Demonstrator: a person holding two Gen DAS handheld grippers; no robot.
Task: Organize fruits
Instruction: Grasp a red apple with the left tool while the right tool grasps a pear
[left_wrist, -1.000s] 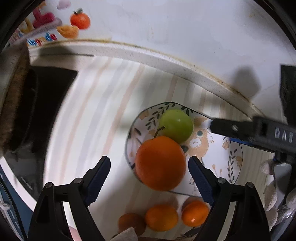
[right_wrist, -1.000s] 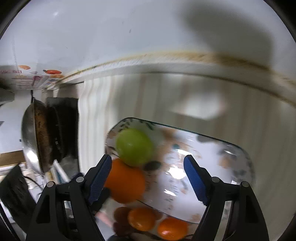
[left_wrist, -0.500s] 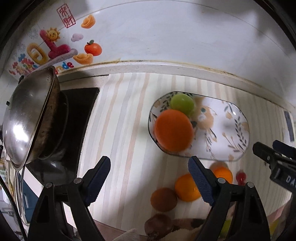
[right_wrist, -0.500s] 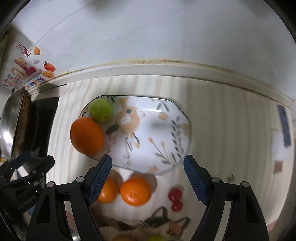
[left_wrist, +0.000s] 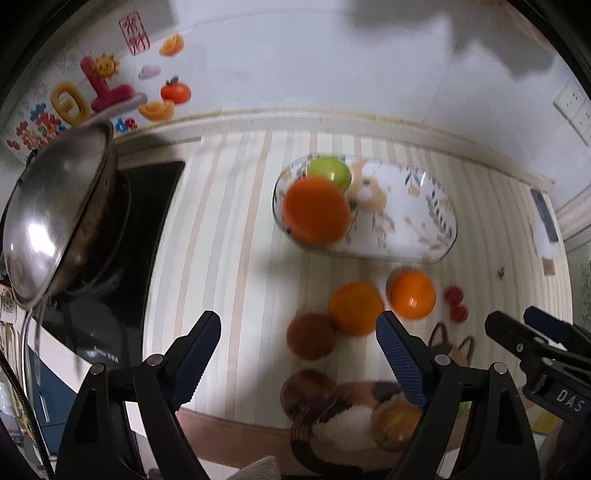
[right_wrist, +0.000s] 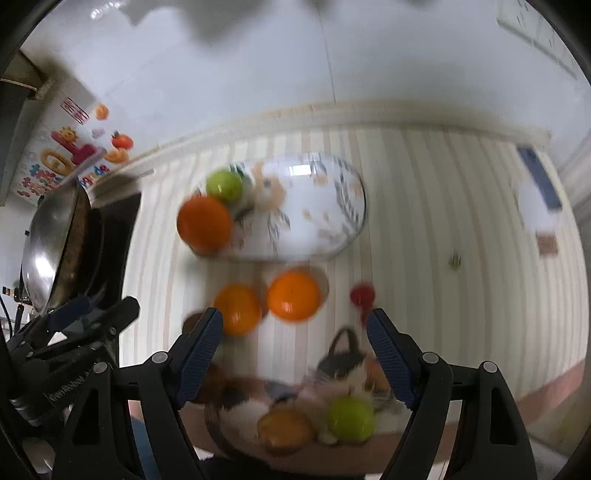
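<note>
An oval patterned glass plate lies on the striped counter. It holds a large orange and a green apple at its left end. In front of it lie two smaller oranges, a brown kiwi, red cherries, and nearer, another green apple on a cat-print mat. My left gripper and right gripper are both open and empty, high above the near fruits.
A steel wok sits on a black stove at the left. A wall with stickers runs behind the counter. A second brown fruit and a yellowish fruit lie on the mat near the counter's front edge.
Both grippers have pulled back and up from the plate, leaving the large orange on it beside the green apple. More of the counter and front fruits have come into view.
</note>
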